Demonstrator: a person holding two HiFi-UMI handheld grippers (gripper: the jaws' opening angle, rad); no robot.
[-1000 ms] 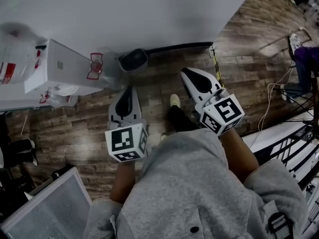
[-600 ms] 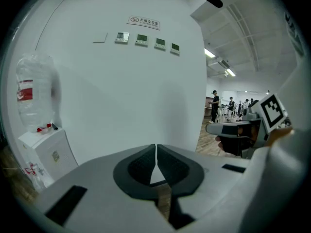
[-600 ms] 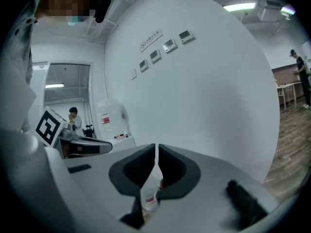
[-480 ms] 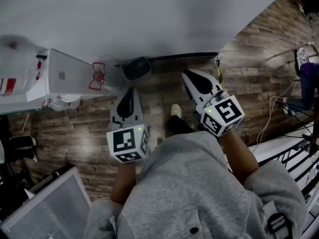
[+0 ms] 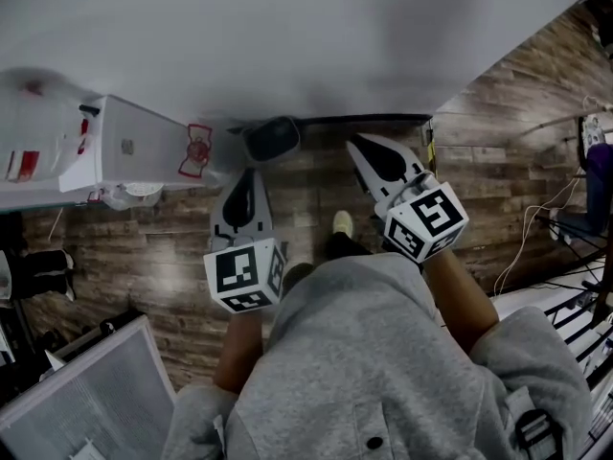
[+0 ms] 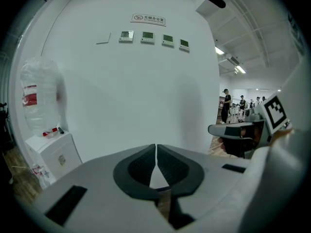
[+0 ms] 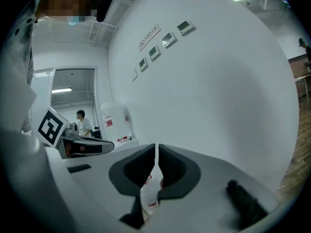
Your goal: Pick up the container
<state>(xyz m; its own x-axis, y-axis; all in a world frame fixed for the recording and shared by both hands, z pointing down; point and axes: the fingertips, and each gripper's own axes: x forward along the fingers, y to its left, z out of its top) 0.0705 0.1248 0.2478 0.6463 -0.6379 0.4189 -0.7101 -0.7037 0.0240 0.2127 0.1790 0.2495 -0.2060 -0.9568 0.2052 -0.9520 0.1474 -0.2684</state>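
I have both pairs of jaws clenched, with nothing in them: left gripper point(image 5: 246, 172), right gripper point(image 5: 354, 143). The dark container point(image 5: 272, 138) stands on the wooden floor point(image 5: 134, 247) against the white wall point(image 5: 287, 36), just beyond the left gripper's tip. Since a second ago, it and the water dispenser point(image 5: 124, 147) have slid rightward in my head view, nearer the grippers.

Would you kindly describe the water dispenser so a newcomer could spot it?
In the head view, follow the foot of the white wall leftward. The water dispenser stands there, a white cabinet; unlike the dark object nearby, it carries a clear bottle with a red label.
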